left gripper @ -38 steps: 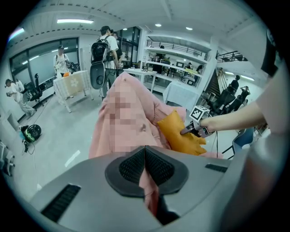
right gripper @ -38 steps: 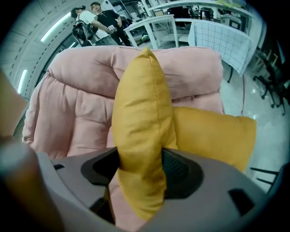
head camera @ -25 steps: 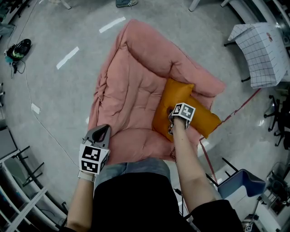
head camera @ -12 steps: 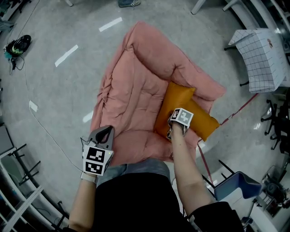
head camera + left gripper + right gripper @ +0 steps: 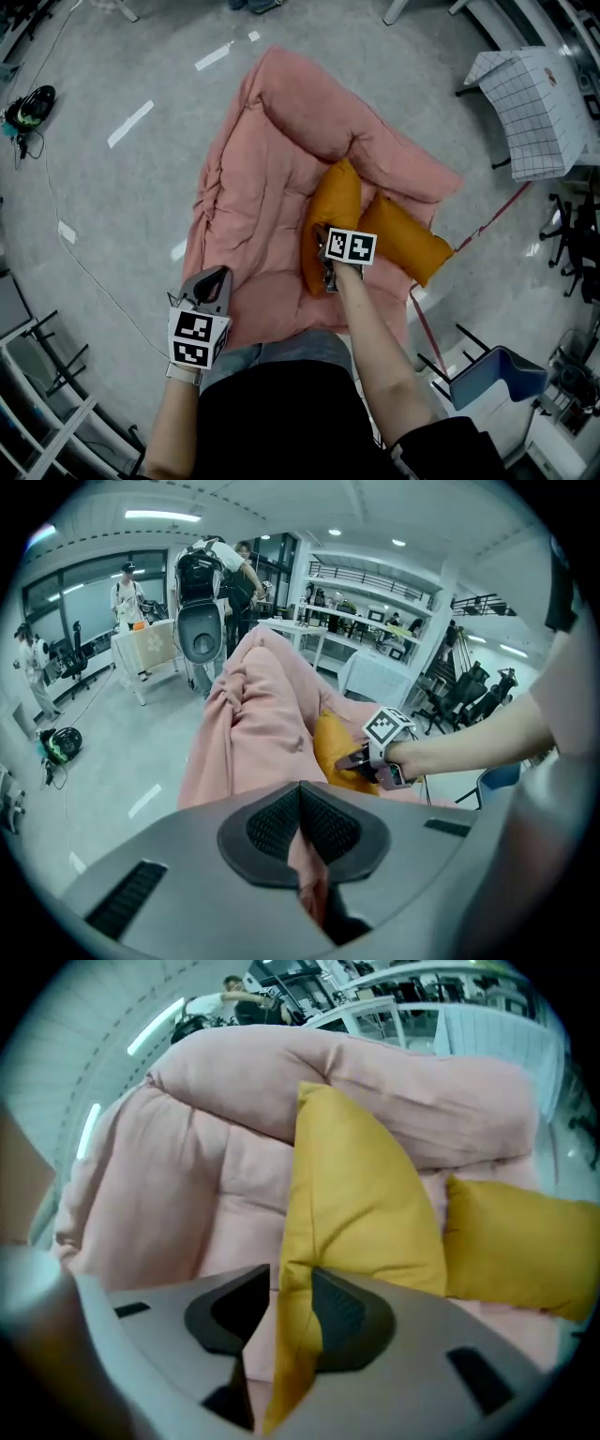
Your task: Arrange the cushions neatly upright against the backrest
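The pink seat (image 5: 253,197) fills our view, its backrest (image 5: 309,108) rolled along 12 to 2 o'clock. The raised cushion (image 5: 333,211), which lay flat a second ago, now stands on edge mid-seat, lifted off the other cushion (image 5: 408,242), which lies flat at 3 o'clock. We judge it ready to lean against the backrest. Our right gripper (image 5: 324,270) has just been closing and now grasps the raised cushion's near edge. Our left gripper (image 5: 214,277), clenched with pads together, sits at 7 o'clock.

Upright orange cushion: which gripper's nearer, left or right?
Right. The right gripper, its jaws just closing, grips the upright orange cushion by its near edge; the left gripper pinches the pink seat, apart from it.
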Available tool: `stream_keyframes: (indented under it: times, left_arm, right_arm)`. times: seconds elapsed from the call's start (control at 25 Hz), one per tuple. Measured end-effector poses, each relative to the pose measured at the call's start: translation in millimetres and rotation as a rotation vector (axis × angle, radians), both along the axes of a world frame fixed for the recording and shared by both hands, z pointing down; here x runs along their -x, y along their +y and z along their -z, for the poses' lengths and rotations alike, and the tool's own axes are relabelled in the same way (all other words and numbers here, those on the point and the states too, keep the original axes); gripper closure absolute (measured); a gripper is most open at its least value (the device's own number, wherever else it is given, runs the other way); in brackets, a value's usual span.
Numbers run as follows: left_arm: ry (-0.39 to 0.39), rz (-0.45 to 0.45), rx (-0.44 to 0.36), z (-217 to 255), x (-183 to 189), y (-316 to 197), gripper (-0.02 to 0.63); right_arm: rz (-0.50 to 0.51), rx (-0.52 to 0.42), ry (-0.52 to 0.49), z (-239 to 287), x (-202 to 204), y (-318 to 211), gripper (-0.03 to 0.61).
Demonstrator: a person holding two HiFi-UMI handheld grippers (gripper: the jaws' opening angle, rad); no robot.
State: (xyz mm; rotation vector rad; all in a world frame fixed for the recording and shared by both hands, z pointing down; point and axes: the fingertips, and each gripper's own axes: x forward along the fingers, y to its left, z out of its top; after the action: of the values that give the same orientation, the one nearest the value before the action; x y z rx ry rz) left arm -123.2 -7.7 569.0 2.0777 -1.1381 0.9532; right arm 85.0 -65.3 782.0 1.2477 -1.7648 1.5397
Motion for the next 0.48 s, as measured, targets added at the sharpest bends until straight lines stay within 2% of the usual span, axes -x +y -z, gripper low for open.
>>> stream_keyframes:
  times: [0.08, 0.2, 0.32, 0.48]
  left_arm:
    - [0.001, 0.002, 0.005, 0.0, -0.8, 0.1, 0.601]
    - [0.002, 0.009, 0.012, -0.5, -0.6, -0.6, 0.601]
    - [-0.006, 0.007, 0.012, -2.9, -1.7, -0.4, 0.600]
    - [-0.009, 0.009, 0.018, -4.9, -1.5, 0.3, 0.600]
  right_arm:
    - [-0.009, 0.002, -0.052, 1.3, 18.4, -7.5, 0.437]
    - [-0.011, 0.018, 0.014, -9.9, 20.4, -12.0, 0.514]
    - [0.010, 0.017, 0.055, -17.2, 17.8, -13.1, 0.523]
    - [0.030, 0.000, 0.053, -7.3, 10.8, -8.0, 0.522]
